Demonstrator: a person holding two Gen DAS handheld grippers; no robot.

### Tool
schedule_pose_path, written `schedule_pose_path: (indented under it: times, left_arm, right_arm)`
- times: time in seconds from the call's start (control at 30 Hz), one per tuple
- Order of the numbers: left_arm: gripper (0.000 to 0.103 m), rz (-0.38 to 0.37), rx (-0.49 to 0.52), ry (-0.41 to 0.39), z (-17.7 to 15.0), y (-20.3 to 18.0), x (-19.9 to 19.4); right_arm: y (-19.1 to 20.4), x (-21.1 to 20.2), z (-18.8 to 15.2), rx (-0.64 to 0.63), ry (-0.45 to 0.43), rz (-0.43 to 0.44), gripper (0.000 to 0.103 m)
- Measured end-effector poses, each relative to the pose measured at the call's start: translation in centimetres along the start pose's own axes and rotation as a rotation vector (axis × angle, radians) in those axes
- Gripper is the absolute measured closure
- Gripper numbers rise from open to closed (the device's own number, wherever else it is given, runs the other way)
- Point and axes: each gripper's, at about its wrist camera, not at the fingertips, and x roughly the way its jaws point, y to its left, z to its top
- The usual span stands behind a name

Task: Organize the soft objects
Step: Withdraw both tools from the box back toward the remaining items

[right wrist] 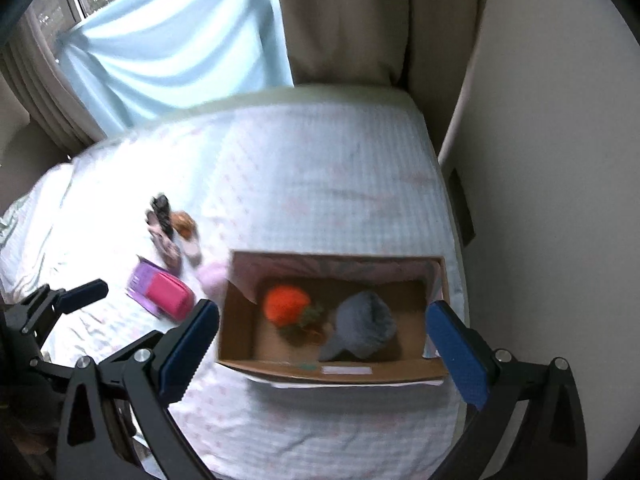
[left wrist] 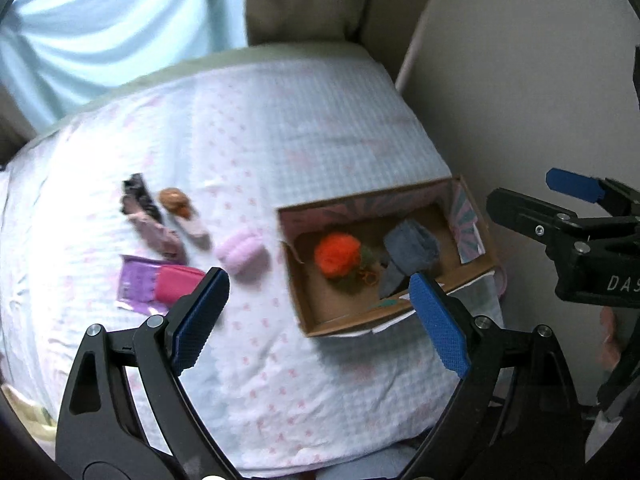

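A cardboard box [left wrist: 308,312] [right wrist: 240,344] sits on the bed at the right. Inside it lie an orange fuzzy ball [left wrist: 337,255] [right wrist: 286,305] and a grey-blue cloth [left wrist: 408,256] [right wrist: 364,326]. Left of the box lie a pale pink fluffy item [left wrist: 242,254] [right wrist: 212,276], a pink pouch [left wrist: 176,286] [right wrist: 168,298] on a purple pad [left wrist: 134,286] [right wrist: 140,278], and two small dolls [left wrist: 160,216] [right wrist: 172,228]. My left gripper [left wrist: 320,320] is open and empty above the bed, near the box's left wall. My right gripper [right wrist: 324,356] is open and empty above the box.
The bed has a white quilted cover with pink marks [left wrist: 260,132] [right wrist: 300,168]. A beige wall [left wrist: 520,80] [right wrist: 560,160] stands close on the right. A light blue curtain [left wrist: 112,28] [right wrist: 172,40] and a beige cushion [right wrist: 344,20] are behind the bed.
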Motion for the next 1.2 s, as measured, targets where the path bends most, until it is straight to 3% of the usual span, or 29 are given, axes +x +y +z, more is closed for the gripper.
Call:
schedule_pose_path:
  times: [0.33,0.6,0.87,1.2]
  left_arm:
    - [0.012,0.040,-0.048,-0.139,-2.5,9.1,-11.0]
    - [0.012,0.068,-0.110,-0.202,-5.3,17.6,-15.8]
    - [0.012,0.048,-0.145,-0.179,-6.1,24.4,-15.5]
    - [0.012,-0.017,-0.123,-0.065,-4.7,30.7,-8.8]
  right_arm:
    - [9.7,-8.5,-0.6,-0.004,-0.165,0.017,0.000]
    - [17.2,-9.7,-1.5,-0.042,-0.212,0.057,0.000]
    - [23.1,-6.9,-2.3,-0.077,-0.191,0.084,0.000]
    - [27.8,0.7,-3.4,-0.143,-0.098,0.104,0.000]
